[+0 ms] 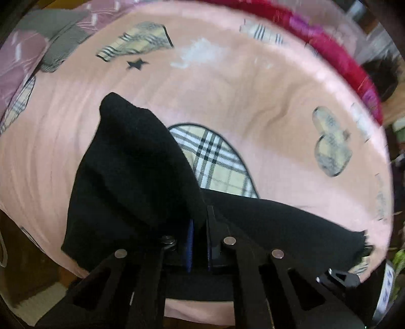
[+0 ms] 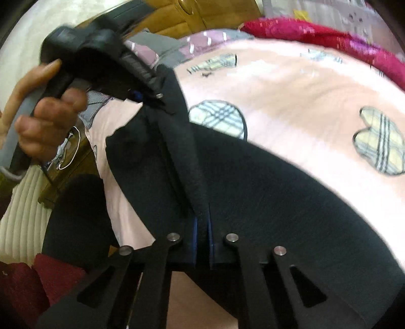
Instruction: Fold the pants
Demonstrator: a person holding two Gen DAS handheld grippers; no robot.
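Note:
Black pants (image 1: 131,164) lie bunched on a pink bedsheet (image 1: 227,88). In the left wrist view my left gripper (image 1: 200,227) is shut on a raised fold of the pants, with dark cloth pinched between its blue pads. In the right wrist view the pants (image 2: 278,202) spread out to the right, and my right gripper (image 2: 202,227) is shut on a thick ridge of their edge. The left gripper (image 2: 152,97) shows there at upper left, held by a hand (image 2: 48,126), clamping the same edge farther along.
The sheet carries plaid patches (image 1: 215,162) and a plaid heart (image 2: 379,144). A magenta blanket (image 1: 341,55) lines the far side of the bed. Purple and grey bedding (image 1: 38,43) lies at the upper left. Wooden furniture (image 2: 177,20) stands beyond the bed.

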